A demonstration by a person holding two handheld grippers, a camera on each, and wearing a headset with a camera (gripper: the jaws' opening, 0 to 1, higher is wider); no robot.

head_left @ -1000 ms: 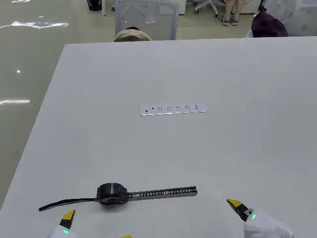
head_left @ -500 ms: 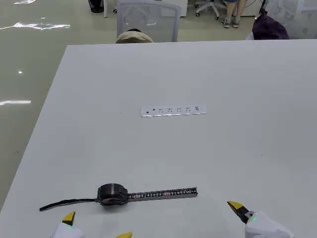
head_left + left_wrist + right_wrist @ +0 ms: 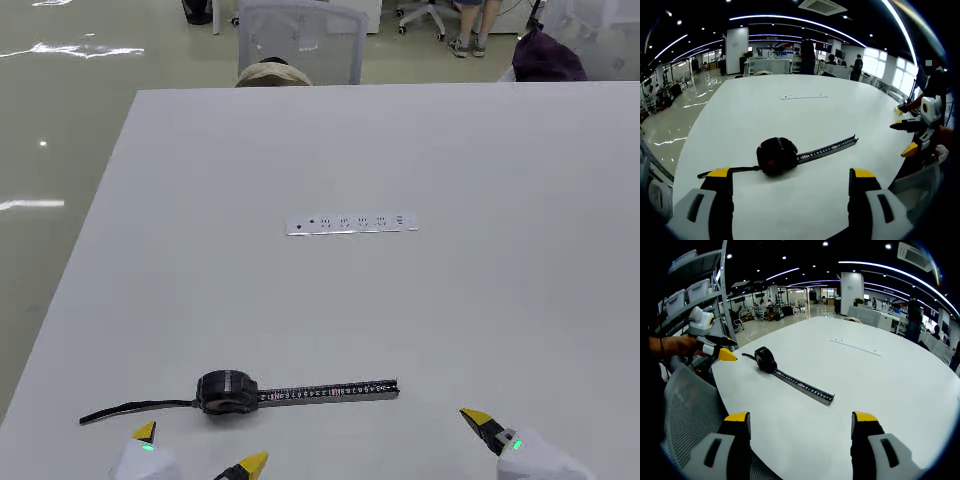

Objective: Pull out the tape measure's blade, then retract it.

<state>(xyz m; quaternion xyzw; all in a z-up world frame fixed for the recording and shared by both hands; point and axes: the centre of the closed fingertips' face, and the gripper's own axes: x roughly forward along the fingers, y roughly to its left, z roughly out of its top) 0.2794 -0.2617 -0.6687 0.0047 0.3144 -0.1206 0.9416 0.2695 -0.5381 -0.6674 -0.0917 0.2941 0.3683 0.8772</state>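
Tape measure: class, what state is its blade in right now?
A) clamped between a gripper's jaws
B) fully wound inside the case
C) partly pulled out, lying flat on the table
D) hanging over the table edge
C: the blade stretches out from the black case and lies flat on the white table.

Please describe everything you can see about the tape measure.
The tape measure has a round black case, plastic by its look, resting on the white table. Its dark blade with pale markings is pulled out, lying toward the right. A thin black strap trails left. The left gripper and right gripper, open, are apart from it.
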